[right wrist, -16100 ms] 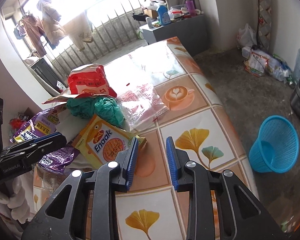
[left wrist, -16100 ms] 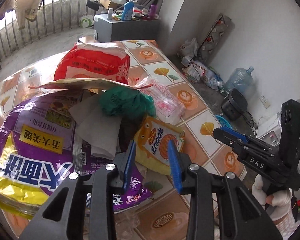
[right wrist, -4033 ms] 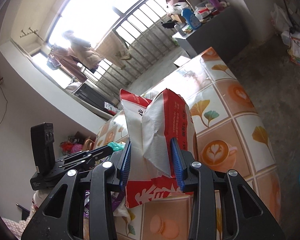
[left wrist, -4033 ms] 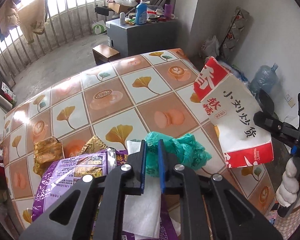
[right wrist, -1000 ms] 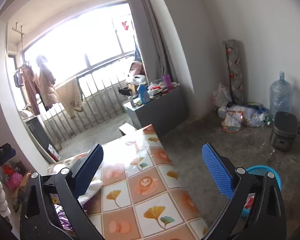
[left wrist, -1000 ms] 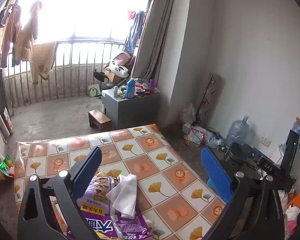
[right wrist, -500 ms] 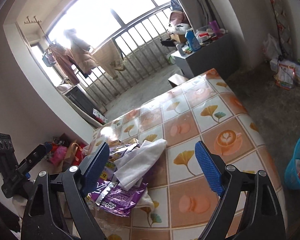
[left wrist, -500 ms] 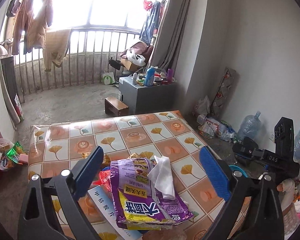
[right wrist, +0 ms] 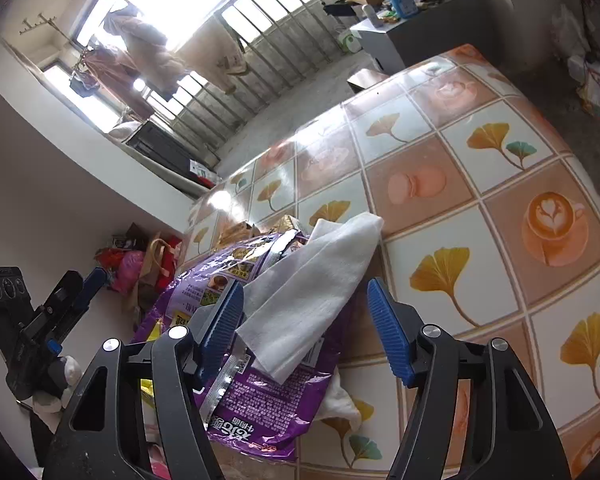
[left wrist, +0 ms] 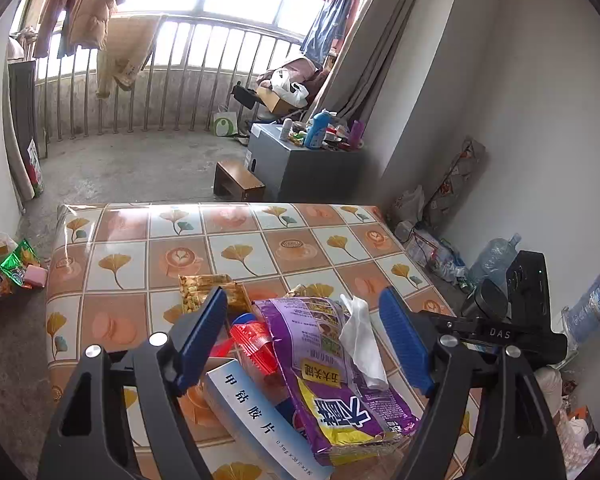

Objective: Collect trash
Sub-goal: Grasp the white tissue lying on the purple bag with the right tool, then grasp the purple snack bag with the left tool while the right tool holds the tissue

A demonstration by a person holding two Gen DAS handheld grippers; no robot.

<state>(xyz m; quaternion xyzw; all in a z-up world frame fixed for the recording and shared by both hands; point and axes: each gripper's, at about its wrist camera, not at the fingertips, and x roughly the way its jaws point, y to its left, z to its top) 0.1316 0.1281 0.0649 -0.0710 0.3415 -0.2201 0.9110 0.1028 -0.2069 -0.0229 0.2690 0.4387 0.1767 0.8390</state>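
Your left gripper (left wrist: 304, 340) hangs above the near part of the tiled table (left wrist: 132, 248), jaws spread and just lately narrowing, with nothing pinched. Between its blue pads, but below them and apparently untouched, lies the trash pile: a purple snack bag (left wrist: 332, 380) with a white tissue (left wrist: 362, 344) draped on its right side, a red wrapper (left wrist: 252, 340) to its left, and a pale blue box (left wrist: 256, 416) at the near left. A gold wrapper (left wrist: 208, 286) lies just beyond the pile.

Your right gripper (right wrist: 306, 328) also stands apart-jawed and has just been narrowing. The white tissue (right wrist: 312, 292) lies between its fingers on the purple snack bag (right wrist: 244, 392); whether the left pad touches the tissue is hard to judge from this angle. The far and right parts of the table (right wrist: 480, 200) are bare tile pattern. Your left gripper (right wrist: 64, 304) shows at the far left of the right wrist view.
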